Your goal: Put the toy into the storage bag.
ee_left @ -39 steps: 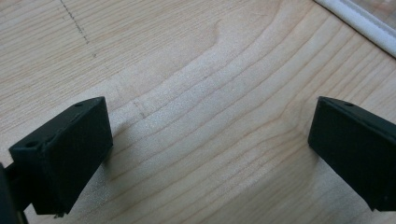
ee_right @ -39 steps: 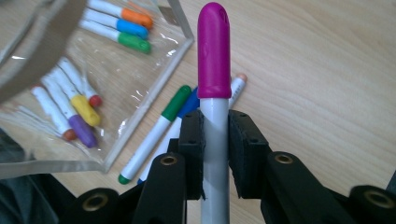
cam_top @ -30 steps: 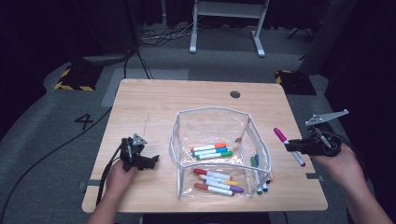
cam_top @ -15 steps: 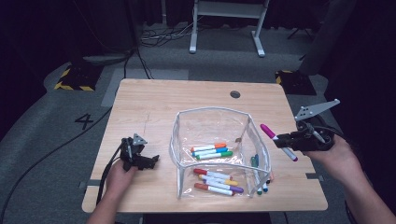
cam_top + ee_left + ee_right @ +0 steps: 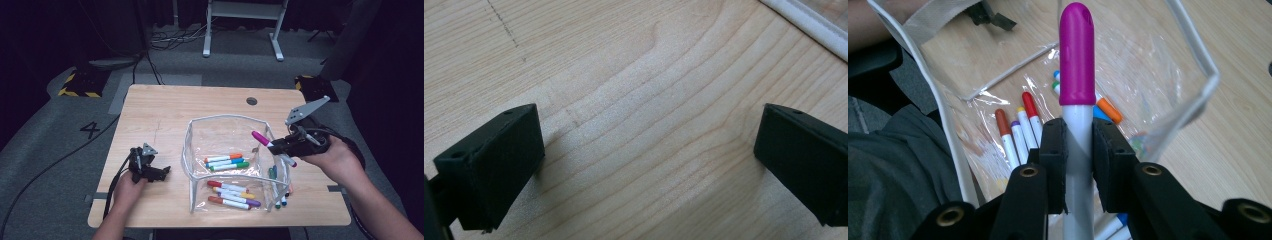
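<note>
Right gripper (image 5: 1078, 150) jaws clamp the purple marker (image 5: 1077, 55) over the clear pouch (image 5: 192, 150); tip cap down past the rim, prob. clear, then release. Left gripper (image 5: 165, 172) jaws wide open, empty, on bench (image 5: 160, 110).

A light wooden table (image 5: 165, 115) with a dark round hole (image 5: 251, 101) near its far edge stood on grey floor — a white frame (image 5: 242, 20) and black-and-yellow striped blocks (image 5: 82, 82) lay beyond

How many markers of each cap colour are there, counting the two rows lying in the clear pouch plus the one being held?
orange marker: 1
blue marker: 1
green marker: 1
red marker: 1
yellow marker: 1
purple marker: 1
reddish-brown marker: 1
magenta marker: 1
Total: 8
</note>
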`<state>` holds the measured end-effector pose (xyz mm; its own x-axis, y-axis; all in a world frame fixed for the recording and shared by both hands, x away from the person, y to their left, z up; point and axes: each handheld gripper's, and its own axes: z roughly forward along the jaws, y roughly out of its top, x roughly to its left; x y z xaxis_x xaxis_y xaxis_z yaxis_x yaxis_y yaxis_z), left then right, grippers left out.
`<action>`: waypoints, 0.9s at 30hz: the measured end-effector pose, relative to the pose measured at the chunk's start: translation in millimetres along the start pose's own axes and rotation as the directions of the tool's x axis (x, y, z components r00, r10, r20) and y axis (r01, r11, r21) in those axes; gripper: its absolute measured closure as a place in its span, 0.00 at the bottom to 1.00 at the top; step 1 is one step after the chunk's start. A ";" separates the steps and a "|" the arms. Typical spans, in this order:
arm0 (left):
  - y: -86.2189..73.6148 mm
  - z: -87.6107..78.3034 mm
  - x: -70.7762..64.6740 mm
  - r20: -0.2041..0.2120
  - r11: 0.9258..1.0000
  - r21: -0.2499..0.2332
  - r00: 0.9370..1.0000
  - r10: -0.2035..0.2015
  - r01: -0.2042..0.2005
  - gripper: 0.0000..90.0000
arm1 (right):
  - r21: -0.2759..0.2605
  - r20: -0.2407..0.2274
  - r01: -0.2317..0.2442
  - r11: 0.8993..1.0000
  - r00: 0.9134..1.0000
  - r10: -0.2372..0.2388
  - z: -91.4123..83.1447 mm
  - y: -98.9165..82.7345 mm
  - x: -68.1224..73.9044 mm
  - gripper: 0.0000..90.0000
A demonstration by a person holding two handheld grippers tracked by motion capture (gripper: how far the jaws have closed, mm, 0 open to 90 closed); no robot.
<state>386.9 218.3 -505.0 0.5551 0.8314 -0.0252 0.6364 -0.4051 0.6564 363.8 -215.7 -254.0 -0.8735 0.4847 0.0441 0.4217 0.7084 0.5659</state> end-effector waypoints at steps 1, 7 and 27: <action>0.0 0.0 0.0 0.000 1.000 0.000 1.000 0.000 0.000 0.00 | 0.004 -0.006 0.008 1.000 1.000 -0.008 2.3 3.7 1.4 0.85; 0.4 0.1 0.7 0.000 1.000 0.001 1.000 0.009 -0.009 0.00 | 0.032 -0.027 0.045 0.998 0.999 -0.044 14.9 23.4 8.1 0.85; 0.4 0.1 0.7 0.000 1.000 0.002 1.000 0.010 -0.010 0.00 | 0.161 -0.138 0.116 0.980 0.986 -0.094 87.6 48.5 27.0 0.85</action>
<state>387.6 218.7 -504.8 0.5614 0.8274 -0.0187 0.6317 -0.4138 0.6555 382.0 -123.4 -297.4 -0.9343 0.3410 0.1040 0.3515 0.8328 0.4276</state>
